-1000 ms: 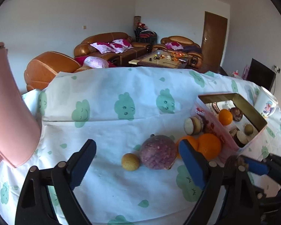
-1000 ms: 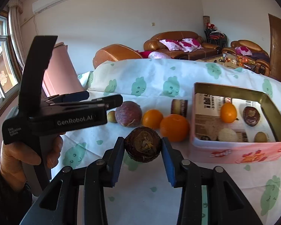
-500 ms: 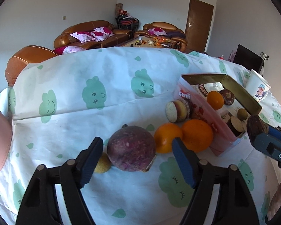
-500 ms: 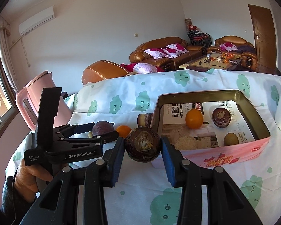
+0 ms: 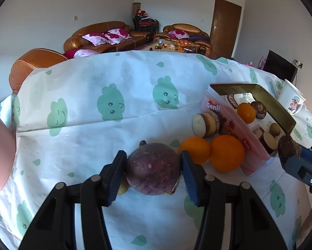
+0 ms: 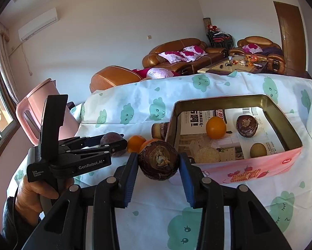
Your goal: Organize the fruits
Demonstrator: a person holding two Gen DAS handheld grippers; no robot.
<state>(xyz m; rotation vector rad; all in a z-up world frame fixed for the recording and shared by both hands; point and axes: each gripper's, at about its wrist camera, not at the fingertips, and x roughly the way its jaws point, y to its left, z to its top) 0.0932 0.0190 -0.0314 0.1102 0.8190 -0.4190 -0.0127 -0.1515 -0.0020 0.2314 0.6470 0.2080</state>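
Holding an orange (image 6: 216,127) and three other fruits, the tin (image 6: 249,166) sits beside both fruit-gripping grippers.

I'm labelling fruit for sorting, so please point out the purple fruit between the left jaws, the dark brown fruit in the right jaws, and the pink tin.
purple fruit (image 5: 154,167), left wrist view, middle of its skin.
dark brown fruit (image 6: 159,160), right wrist view, its facing end.
pink tin (image 6: 249,171), right wrist view, near outer wall.
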